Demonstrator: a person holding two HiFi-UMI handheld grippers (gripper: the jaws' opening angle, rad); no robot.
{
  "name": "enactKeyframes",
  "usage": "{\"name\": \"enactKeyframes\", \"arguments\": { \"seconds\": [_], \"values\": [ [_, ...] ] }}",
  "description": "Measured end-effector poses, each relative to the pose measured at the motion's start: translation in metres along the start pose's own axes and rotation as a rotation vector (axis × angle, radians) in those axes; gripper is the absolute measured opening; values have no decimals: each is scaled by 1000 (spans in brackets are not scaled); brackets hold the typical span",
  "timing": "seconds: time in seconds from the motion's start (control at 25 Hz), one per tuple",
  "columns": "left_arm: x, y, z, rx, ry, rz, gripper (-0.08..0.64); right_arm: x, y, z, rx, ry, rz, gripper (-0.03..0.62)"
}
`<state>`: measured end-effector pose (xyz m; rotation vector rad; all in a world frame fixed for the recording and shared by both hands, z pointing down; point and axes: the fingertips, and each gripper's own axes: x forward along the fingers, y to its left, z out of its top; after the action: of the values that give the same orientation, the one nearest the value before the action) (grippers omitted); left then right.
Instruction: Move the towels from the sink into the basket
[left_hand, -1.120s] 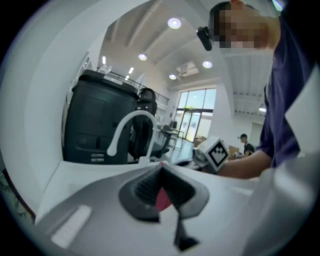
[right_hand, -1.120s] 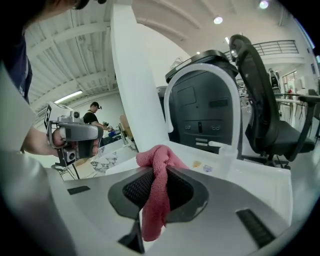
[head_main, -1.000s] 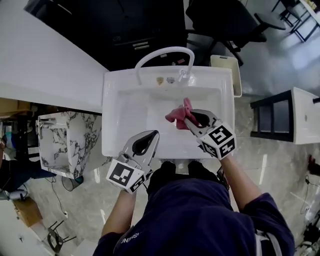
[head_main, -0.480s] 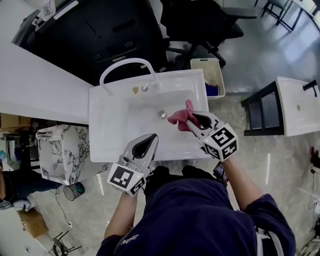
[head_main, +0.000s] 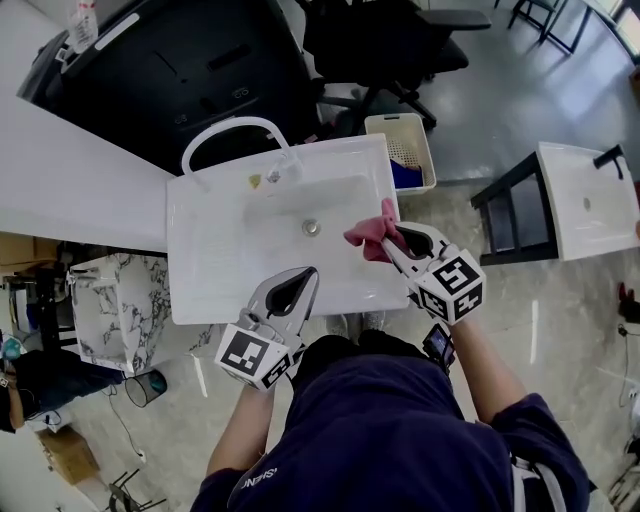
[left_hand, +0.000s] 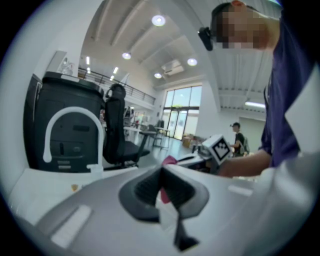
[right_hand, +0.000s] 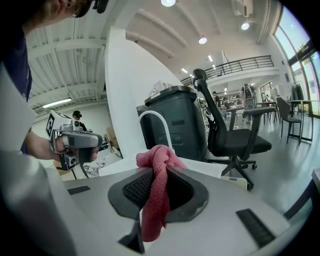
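White sink (head_main: 230, 260) below, right gripper (head_main: 387, 234) clamped on the pink towel (head_main: 366, 233) over its right rim, basket (head_main: 421, 150) on the floor just beyond; left gripper (head_main: 306, 272) hovers pinched together at the near rim

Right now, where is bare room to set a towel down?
Bare: the sink basin from the faucet to the drain, and the basket's far end. Crowded: the basket's near end, with a blue cloth, and the sink's right edge under the pink towel.

A navy short-sleeved shirt (head_main: 385, 430) is worn. The left gripper (head_main: 305, 272) and right gripper (head_main: 392, 236) are finished pale grey, black-padded, with black-and-white marker cubes (head_main: 250, 352) set nearest the shirt.
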<state>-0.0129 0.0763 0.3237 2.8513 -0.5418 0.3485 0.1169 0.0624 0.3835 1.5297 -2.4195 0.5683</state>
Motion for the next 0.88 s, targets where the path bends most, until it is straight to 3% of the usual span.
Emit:
{"name": "enactKeyframes", "arguments": {
  "seconds": [0.36, 0.64, 0.88],
  "values": [
    [-10, 0, -1, -6, -28, -102, 3, -11, 23, 9, -1, -22, -92, 62],
    [-21, 6, 7, 36, -45, -208, 3, -25, 45, 19, 9, -58, -210, 61],
    [-23, 7, 17, 54, -79, -260, 3, -35, 52, 24, -17, -60, -264, 62]
  ]
}}
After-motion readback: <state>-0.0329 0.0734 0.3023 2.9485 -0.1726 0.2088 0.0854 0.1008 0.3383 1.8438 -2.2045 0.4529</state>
